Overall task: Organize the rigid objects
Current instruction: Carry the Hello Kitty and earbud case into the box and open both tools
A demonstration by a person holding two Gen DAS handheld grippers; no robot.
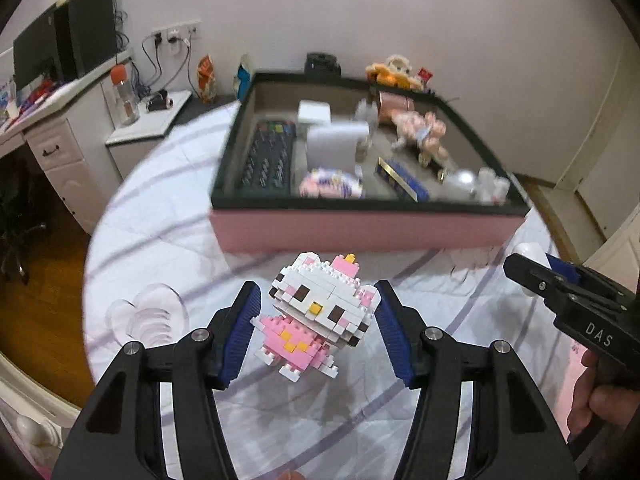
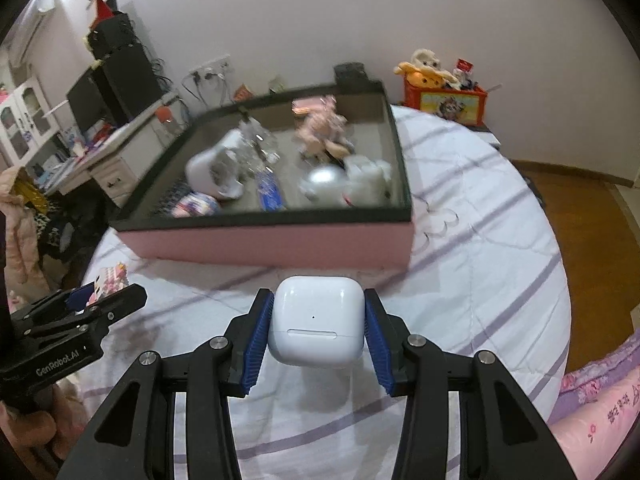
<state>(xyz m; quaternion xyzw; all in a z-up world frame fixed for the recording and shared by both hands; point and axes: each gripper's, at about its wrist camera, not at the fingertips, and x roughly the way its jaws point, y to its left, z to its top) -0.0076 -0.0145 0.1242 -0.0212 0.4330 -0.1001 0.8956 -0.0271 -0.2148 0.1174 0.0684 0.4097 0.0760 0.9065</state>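
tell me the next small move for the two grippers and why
Probably carry both forward over the pink box and release. The right gripper is shut on the white earbud case, and the left gripper seems to pinch the block-built cat figure, both short of the box's near wall; similar items already lie inside.

1. Bedspread [image 1: 168, 216] — white with purple stripes.
2. White desk [image 1: 60, 136], left of the bedspread, carrying a dark monitor [image 1: 36, 54] and an orange-capped bottle [image 1: 124, 94].
3. Wall sockets [image 1: 176, 34] — behind the desk, cables plugged in.
4. Wooden floor [image 2: 580, 216], right of the bedspread.
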